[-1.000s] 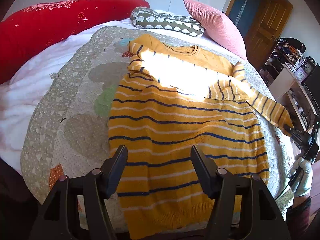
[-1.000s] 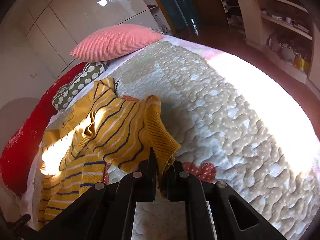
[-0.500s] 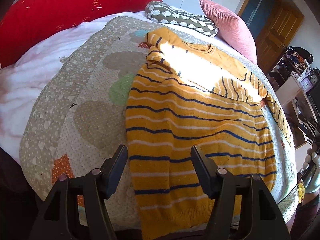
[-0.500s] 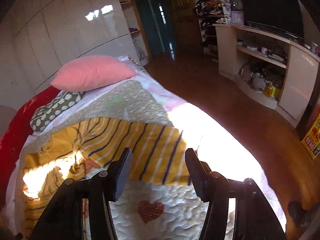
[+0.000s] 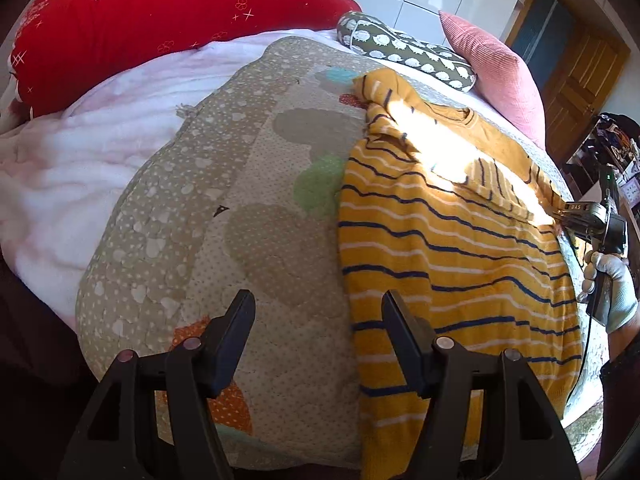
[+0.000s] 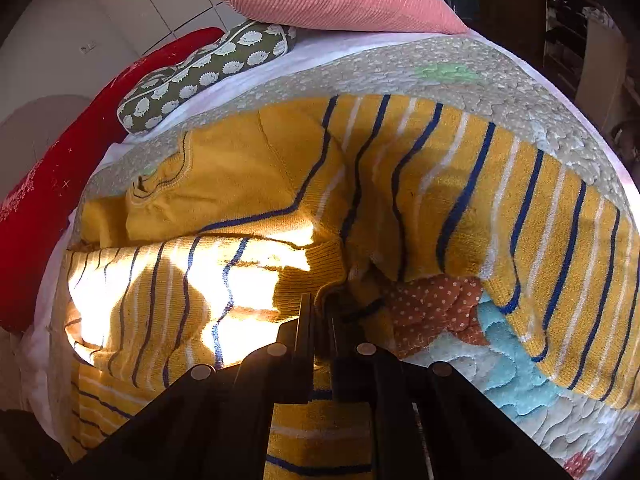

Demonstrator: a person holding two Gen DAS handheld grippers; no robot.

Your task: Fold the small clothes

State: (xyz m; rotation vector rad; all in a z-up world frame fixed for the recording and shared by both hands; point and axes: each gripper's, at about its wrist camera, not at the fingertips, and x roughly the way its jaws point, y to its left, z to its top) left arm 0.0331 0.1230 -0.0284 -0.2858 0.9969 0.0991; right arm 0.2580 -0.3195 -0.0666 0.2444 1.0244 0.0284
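Sweater (image 5: pixel 452 256) flat on quilt (image 5: pixel 248 216) on bed, both sleeves crossed over chest. Right gripper (image 6: pixel 320 312) fingers clamped on sleeve cuff (image 6: pixel 308 276), laying it across body. Left gripper (image 5: pixel 316 320) fingers apart, empty, hovering beside sweater's hem edge. Step: sleeve fold-in. Next, likely: release cuff, smooth, then grip hem and fold up toward collar.

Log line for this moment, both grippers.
left gripper open over quilt | right gripper shut on sweater cuff

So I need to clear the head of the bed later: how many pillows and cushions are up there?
3: a long red bolster at the far left, a green hedgehog-print cushion beside it, and a pink ribbed pillow on the right. More may be hidden.
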